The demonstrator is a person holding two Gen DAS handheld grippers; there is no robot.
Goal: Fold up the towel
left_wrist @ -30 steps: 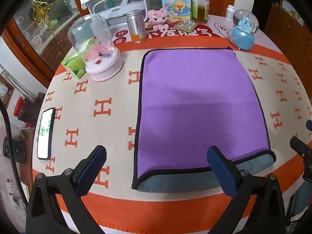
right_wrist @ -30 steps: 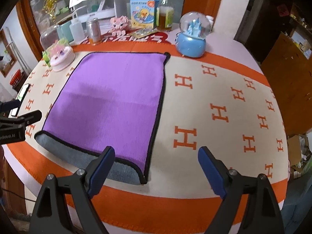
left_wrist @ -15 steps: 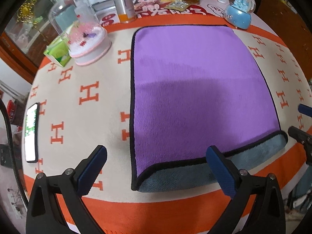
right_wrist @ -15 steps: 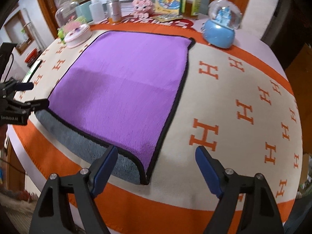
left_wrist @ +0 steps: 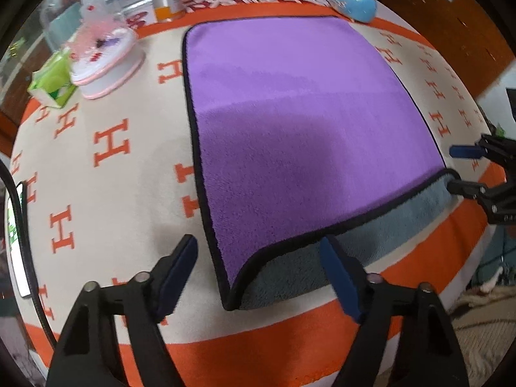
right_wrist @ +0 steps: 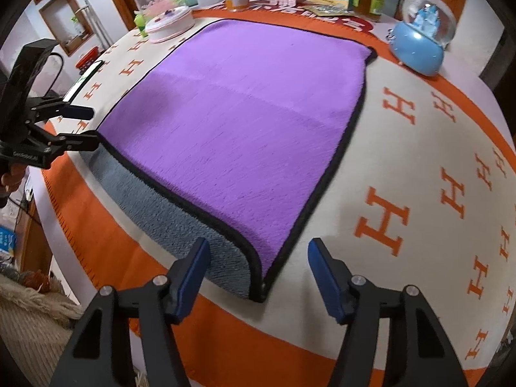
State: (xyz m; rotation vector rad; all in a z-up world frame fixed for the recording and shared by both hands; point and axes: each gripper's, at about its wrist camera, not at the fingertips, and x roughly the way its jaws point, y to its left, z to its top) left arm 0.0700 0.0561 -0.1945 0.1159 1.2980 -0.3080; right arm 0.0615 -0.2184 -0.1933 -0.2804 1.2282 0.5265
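Purple towel (left_wrist: 306,135) spread flat on the bench (left_wrist: 106,213), grey underside (right_wrist: 180,216) folded out along the edge nearest the camera, far edge close to the blue snow globe (right_wrist: 419,48). Step in hand, by the look of it: taking both near corners for a fold away toward the snow globe. Best done by pinching each corner through both layers, lifting level and together, then matching black hems at the far edge. Left gripper (left_wrist: 258,274) wide open, straddling the towel's near left corner, holding nothing. Right gripper (right_wrist: 258,274) likewise wide open around the near right corner, empty, not clearly touching the cloth.
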